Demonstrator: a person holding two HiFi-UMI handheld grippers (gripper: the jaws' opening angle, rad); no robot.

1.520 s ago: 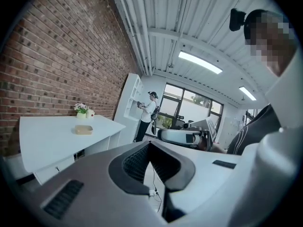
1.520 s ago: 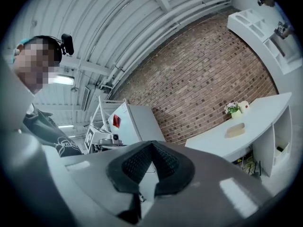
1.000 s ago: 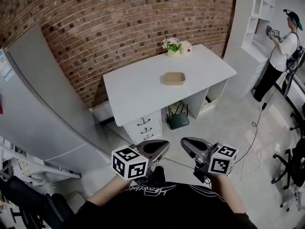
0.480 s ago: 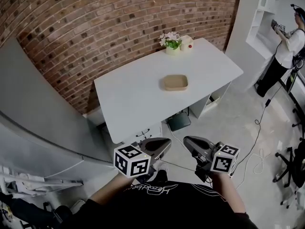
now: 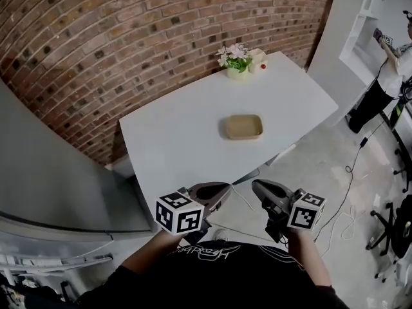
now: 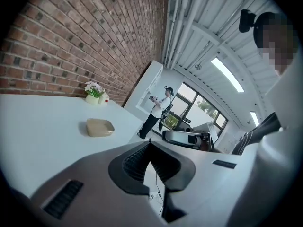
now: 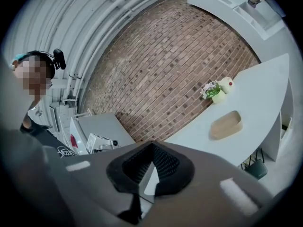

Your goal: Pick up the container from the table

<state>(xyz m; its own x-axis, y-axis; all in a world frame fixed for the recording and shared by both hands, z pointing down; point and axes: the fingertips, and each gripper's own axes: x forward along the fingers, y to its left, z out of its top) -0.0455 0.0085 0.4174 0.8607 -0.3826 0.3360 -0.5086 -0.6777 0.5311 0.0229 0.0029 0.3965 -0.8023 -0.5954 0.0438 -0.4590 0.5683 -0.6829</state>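
Observation:
A shallow tan container [image 5: 243, 127] lies near the middle of the white table [image 5: 174, 147]. It is also in the left gripper view [image 6: 100, 127] and the right gripper view [image 7: 226, 125]. Both grippers are held side by side in front of the person's chest, short of the table's near edge and well apart from the container. My left gripper [image 5: 224, 189] is shut with nothing in it, its jaw tips meeting [image 6: 150, 144]. My right gripper [image 5: 257, 187] is likewise shut and empty [image 7: 152, 146].
A small pot of flowers [image 5: 235, 65] and a white rounded object [image 5: 257, 59] stand at the table's far edge against the brick wall [image 5: 129, 37]. A grey cabinet [image 5: 45, 179] stands at the left. A person [image 5: 386, 76] stands at the far right. Cables [image 5: 344, 198] lie on the floor.
Both grippers and the head have advanced toward the table. The table and container now lie closer and lower in the head view, and the drawers under the table are out of sight.

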